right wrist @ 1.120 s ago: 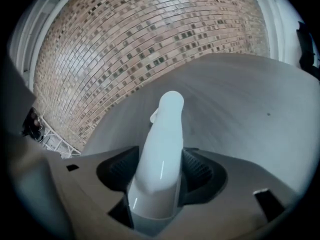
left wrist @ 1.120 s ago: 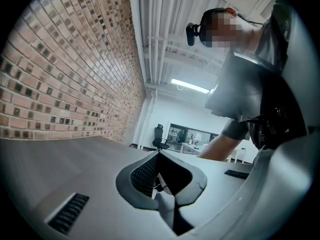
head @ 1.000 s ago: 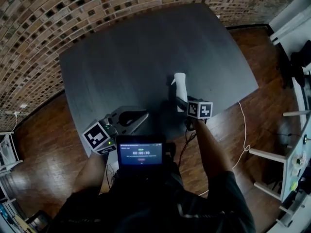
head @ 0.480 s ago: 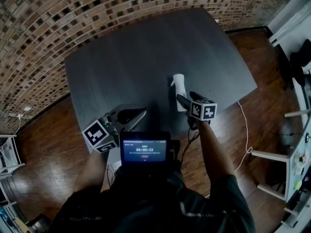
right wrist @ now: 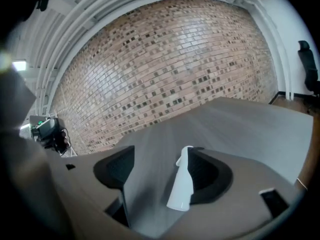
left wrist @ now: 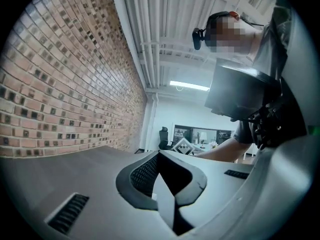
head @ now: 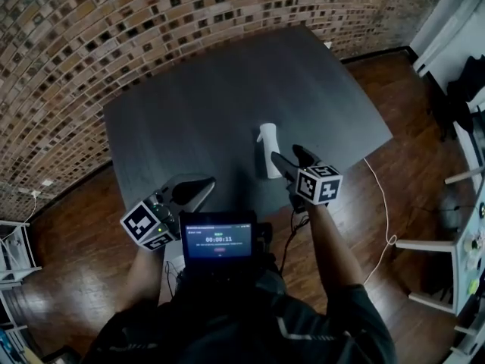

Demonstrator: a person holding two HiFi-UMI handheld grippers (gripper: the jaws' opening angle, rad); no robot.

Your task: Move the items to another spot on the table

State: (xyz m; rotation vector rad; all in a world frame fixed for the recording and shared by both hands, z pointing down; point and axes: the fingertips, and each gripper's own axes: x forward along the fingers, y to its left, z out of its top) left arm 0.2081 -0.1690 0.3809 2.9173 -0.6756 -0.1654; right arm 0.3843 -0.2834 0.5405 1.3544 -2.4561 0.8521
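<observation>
A white spray bottle (head: pixel 267 151) stands upright on the dark table (head: pixel 189 97), right of its middle. My right gripper (head: pixel 289 158) is just behind it, towards the table's near edge, open, and its pads press on nothing. In the right gripper view the bottle (right wrist: pixel 181 184) stands ahead of the wide-apart jaws of the right gripper (right wrist: pixel 165 173), nearer the right pad. My left gripper (head: pixel 191 191) hovers over the near left edge of the table. Seen from its own camera, the left gripper (left wrist: pixel 166 196) is shut, with nothing held.
A brick wall (head: pixel 91 36) curves round the far side of the table. Wooden floor (head: pixel 76 226) surrounds it. A white cable (head: pixel 385 211) trails on the floor at the right, near white furniture (head: pixel 455 226). A lit screen (head: pixel 219 238) sits at the person's chest.
My right gripper's jaws have spread off the bottle and drawn back a little; the bottle stays standing on the table. The left gripper has hardly moved.
</observation>
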